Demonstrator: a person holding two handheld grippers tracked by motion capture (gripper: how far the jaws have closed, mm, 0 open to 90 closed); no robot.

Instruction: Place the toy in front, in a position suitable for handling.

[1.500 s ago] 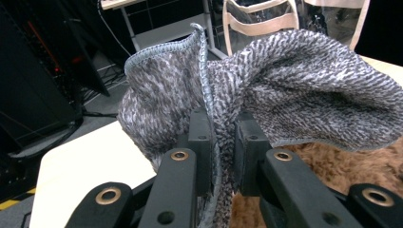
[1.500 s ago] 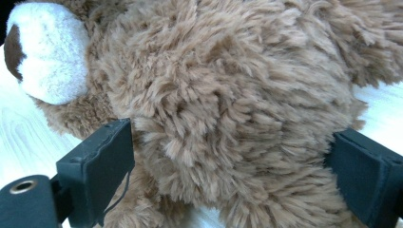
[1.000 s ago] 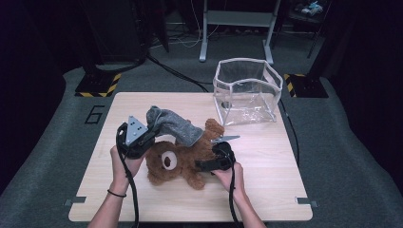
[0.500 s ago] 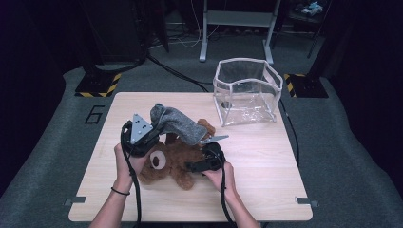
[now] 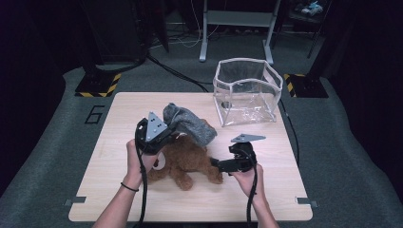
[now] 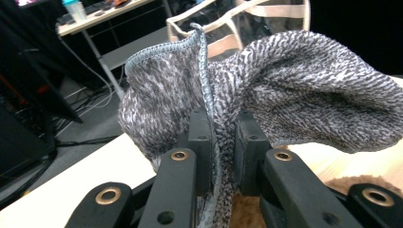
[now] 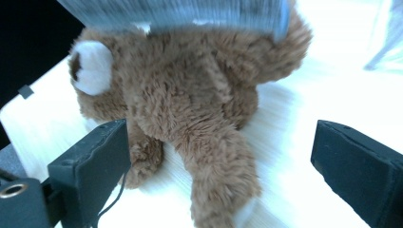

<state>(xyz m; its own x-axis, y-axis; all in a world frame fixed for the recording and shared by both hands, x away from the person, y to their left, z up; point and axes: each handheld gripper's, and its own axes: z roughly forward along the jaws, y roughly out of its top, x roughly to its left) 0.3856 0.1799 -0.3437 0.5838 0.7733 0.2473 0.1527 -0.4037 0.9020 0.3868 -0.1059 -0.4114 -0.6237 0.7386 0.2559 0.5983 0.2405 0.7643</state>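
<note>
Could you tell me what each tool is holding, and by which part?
Left tool: grey knit sock, pinched at its hemmed opening. Right tool: open, holding nothing.

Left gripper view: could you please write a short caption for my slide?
Left gripper fingers pinch the edge of a grey knitted sock above the wooden table.

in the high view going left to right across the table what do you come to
left tongs pinching the grey sock → brown teddy bear → right tongs, open beside the bear → clear plastic bag, farther back.
</note>
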